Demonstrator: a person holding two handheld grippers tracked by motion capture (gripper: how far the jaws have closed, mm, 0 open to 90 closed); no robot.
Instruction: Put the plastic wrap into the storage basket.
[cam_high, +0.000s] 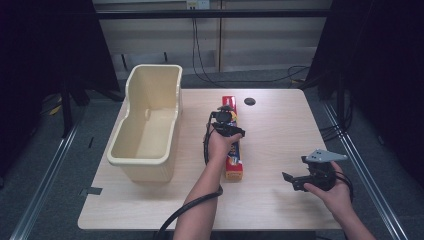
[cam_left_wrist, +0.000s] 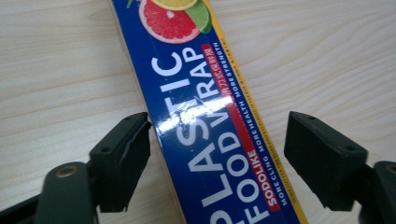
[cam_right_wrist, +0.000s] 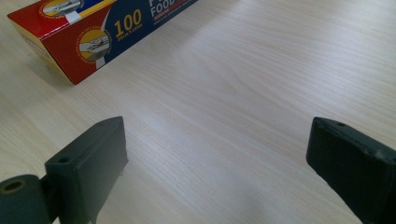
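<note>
While the box lies flat on the wood, the readings stand thus:

Left gripper (cam_high: 226, 119): poised over the plastic food wrap box (cam_high: 232, 140), its jaws straddling the box's width.
Left jaws: apart; in the left gripper view the left pad sits at the box's (cam_left_wrist: 205, 135) edge, touching or just short of it, I cannot tell which; the right pad stands clear, bare wood showing between it and the box's yellow edge. No squeeze on the box yet.
Box relative to left jaws: it runs lengthwise between them and on ahead, blue face up, grapefruit picture at the far end.
Right gripper (cam_high: 295, 181): held near the table's front right, well apart from the box.
Right jaws: wide apart, nothing between them but bare table (cam_right_wrist: 233, 116).
Box relative to right jaws: ahead and to the left, its red end (cam_right_wrist: 79, 46) marked "100" pointing back at them.
Tub (cam_high: 150, 120): cream plastic, beyond the left gripper's left side, near the box but apart from it.
Table hole (cam_high: 250, 101): dark round hole just past the box's far end.
</note>
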